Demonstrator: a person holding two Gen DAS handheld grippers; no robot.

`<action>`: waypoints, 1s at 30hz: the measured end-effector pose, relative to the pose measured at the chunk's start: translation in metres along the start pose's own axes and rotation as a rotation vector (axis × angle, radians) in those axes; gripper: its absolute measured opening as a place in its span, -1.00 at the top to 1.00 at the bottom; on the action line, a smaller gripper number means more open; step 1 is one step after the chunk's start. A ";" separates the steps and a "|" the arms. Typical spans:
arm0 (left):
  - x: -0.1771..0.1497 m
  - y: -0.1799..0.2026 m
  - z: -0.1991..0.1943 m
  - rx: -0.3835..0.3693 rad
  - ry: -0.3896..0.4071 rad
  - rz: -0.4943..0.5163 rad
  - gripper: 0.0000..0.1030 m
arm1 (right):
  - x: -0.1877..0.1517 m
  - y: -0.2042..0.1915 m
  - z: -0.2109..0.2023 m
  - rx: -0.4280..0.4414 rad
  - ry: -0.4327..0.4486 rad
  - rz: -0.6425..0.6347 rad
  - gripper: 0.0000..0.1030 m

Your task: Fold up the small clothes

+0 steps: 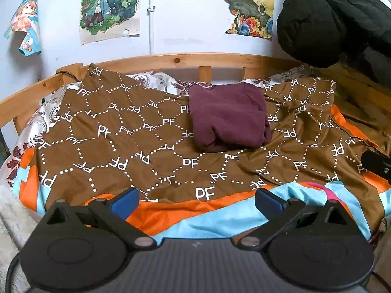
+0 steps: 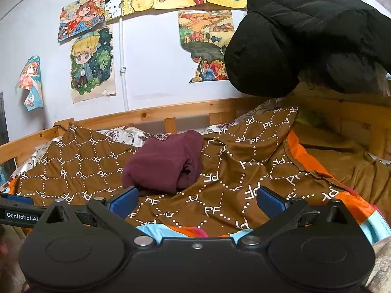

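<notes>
Left wrist view, left to right: a fluffy cream blanket point(image 1: 9, 210) at the bed's edge; a glossy brown bedspread point(image 1: 117, 131) printed with white dotted hexagons and "PF" letters, bordered in orange and pale blue, creased toward the right; a maroon garment point(image 1: 228, 118), soft knit, folded into a thick rounded rectangle, lying on the bedspread near the far rail of the wooden bed frame point(image 1: 176, 61); a black padded jacket point(image 1: 327, 22) hanging at upper right, quilted and bulky. Cartoon drawings point(image 1: 110, 7) on paper are stuck to the pale wall (one at far left curls off). The left gripper point(image 1: 196, 200) has black arms and blue pads point(image 1: 124, 204); its jaws are spread wide, holding nothing, above the orange and blue border, well short of the garment.

Right wrist view, left to right: the other gripper's black arm, marked "GenRobot.AI", at the left edge; the garment point(image 2: 166, 162) left of centre, its rolled fold end facing right; rumpled ridges of bedspread point(image 2: 244, 171) rising to the right; the jacket point(image 2: 293, 39) overhanging the bed's far right corner. The right gripper point(image 2: 198, 201) also has its jaws spread wide and grips nothing; its left pad point(image 2: 124, 201) appears just beside the garment's near edge, though contact cannot be told
</notes>
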State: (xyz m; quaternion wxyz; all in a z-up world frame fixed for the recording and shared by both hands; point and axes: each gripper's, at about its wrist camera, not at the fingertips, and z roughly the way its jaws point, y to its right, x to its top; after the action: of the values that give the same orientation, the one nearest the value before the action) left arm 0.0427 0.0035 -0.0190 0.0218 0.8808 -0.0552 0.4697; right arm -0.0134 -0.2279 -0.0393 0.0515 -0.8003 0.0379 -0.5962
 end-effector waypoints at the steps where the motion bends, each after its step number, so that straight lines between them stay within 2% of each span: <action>1: 0.000 0.000 0.000 0.000 0.000 -0.001 -0.99 | 0.000 0.000 0.000 -0.001 -0.001 0.001 -0.99; 30: 0.000 0.001 0.005 0.000 -0.030 -0.025 -0.99 | -0.002 -0.001 0.010 0.004 -0.040 0.005 -0.99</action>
State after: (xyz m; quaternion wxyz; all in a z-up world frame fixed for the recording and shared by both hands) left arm 0.0467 0.0023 -0.0219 0.0269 0.8883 -0.0448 0.4562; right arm -0.0043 -0.2263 -0.0437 0.0554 -0.8119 0.0378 -0.5799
